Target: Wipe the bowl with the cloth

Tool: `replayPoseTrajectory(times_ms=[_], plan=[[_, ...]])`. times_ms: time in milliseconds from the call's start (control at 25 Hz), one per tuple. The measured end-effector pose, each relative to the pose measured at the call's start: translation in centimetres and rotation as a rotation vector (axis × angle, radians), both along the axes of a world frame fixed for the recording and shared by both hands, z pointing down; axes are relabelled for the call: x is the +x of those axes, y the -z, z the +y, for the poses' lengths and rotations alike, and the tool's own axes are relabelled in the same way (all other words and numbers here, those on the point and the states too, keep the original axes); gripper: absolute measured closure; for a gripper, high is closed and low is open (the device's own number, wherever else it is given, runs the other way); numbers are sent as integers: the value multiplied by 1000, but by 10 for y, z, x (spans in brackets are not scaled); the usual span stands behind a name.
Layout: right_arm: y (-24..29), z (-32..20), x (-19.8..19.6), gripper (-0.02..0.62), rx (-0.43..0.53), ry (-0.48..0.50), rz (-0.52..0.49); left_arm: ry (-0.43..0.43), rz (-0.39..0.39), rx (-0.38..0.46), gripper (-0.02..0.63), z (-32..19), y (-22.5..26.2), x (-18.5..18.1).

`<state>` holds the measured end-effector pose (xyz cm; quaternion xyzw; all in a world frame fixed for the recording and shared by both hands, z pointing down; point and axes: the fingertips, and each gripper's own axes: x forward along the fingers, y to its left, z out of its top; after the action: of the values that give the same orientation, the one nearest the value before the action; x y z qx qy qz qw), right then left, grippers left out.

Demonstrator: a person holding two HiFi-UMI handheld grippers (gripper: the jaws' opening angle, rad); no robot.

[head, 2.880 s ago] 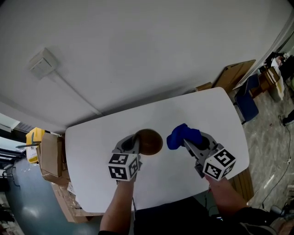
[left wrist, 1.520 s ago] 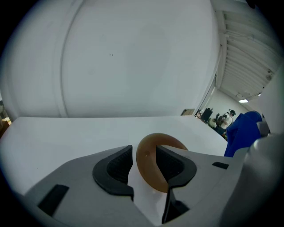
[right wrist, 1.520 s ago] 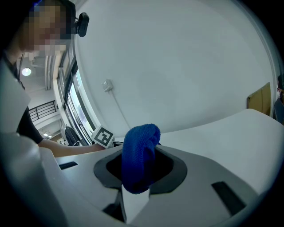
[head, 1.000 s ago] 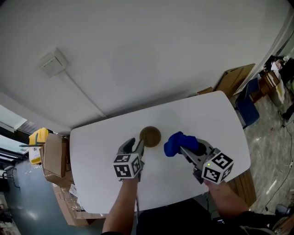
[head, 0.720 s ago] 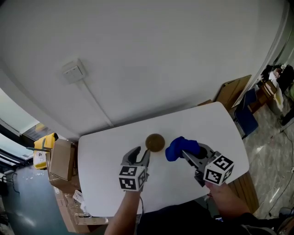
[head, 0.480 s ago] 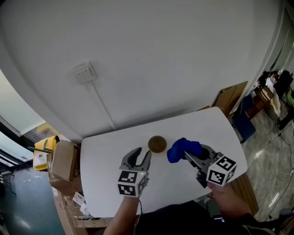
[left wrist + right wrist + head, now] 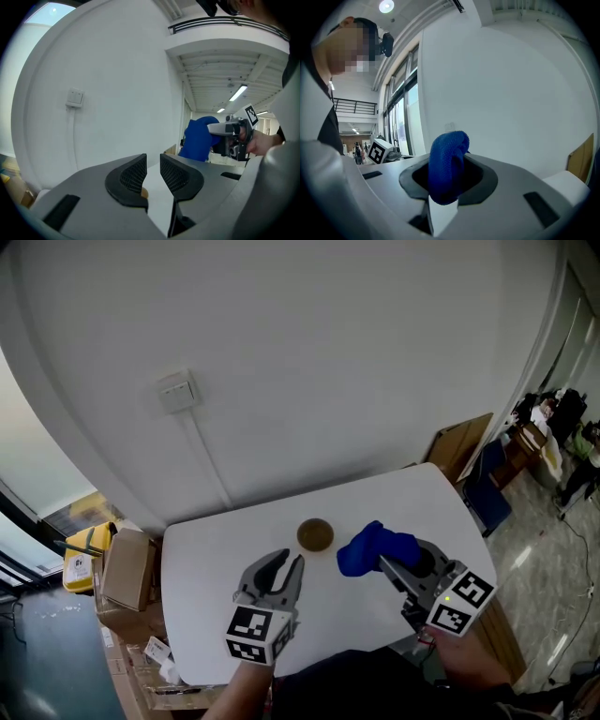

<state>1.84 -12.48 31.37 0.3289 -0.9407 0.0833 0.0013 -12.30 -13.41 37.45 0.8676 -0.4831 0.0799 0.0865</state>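
The bowl (image 7: 315, 534) sits mid-frame on the table (image 7: 216, 549). The left gripper (image 7: 289, 559), empty, has just been closing to a narrow gap, while the right gripper (image 7: 389, 563) pinches the cloth (image 7: 375, 547). The left should probably reopen and steady the rim first.

Your head cam looks steeply down on the table (image 7: 206, 559) from well above. Gripper cams sit close behind their jaws, facing the wall (image 7: 328, 352); left one catches your right gripper (image 7: 211, 136).
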Motion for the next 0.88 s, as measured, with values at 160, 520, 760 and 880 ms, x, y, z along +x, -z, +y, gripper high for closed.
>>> replayPoseTrajectory(times_ms=[160,520,760,880], plan=[[17,9,2,518,33,20,-18,-17,16,67,515,5,28,18],[7,33,35,518,26,33,-23,43,1,102,528,26,47,41],[6,35,54,518,34,34,-35,134,-1,86,540,34,44,33],[6,35,62,518,31,37,-40,159,-3,85,546,37,45,33]])
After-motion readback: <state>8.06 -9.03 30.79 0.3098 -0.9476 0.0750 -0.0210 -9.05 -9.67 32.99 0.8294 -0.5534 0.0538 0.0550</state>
